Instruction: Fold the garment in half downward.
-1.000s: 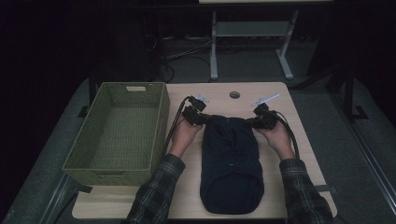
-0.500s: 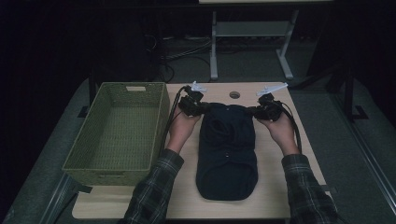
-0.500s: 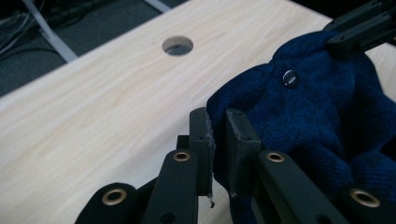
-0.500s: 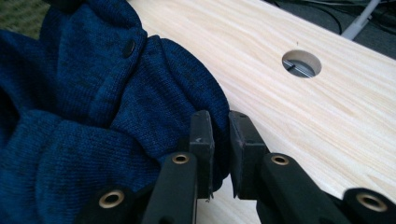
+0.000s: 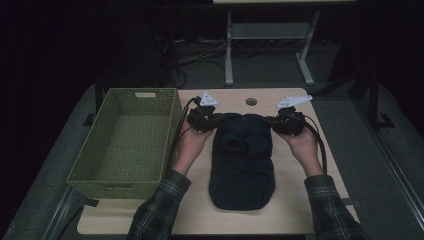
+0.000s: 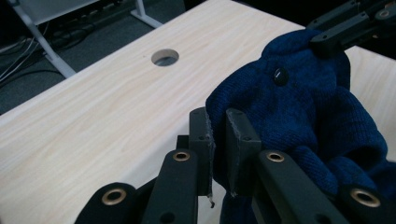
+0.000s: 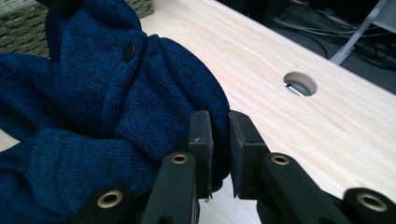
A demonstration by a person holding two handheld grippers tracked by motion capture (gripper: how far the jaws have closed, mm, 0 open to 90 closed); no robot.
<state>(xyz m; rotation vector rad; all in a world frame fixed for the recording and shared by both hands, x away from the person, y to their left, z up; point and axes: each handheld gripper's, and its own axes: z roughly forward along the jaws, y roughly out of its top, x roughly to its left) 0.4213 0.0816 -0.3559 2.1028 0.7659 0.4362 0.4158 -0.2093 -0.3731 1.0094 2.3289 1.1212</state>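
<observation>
Navy knit cardigan (image 5: 242,162) sits mid-frame in the high view, on the light wood table (image 5: 295,210), right of the empty green woven basket (image 5: 125,140). Since a second ago its top edge has come off the table and moved toward the top of frame; the lower part still lies flat. I read that as the start of a fold or a lift toward the basket, can't say which yet.

Left gripper (image 6: 219,140): jaws clamped on the cardigan's top left corner, knit pinched between the pads. Right gripper (image 7: 219,140): same on the top right corner. One dark button (image 6: 280,75) faces up between them.

Both hands have risen together, level with each other, forearms in plaid sleeves (image 5: 160,212) entering from the bottom edge. Cable hole (image 5: 251,101) lies just beyond the raised edge.
</observation>
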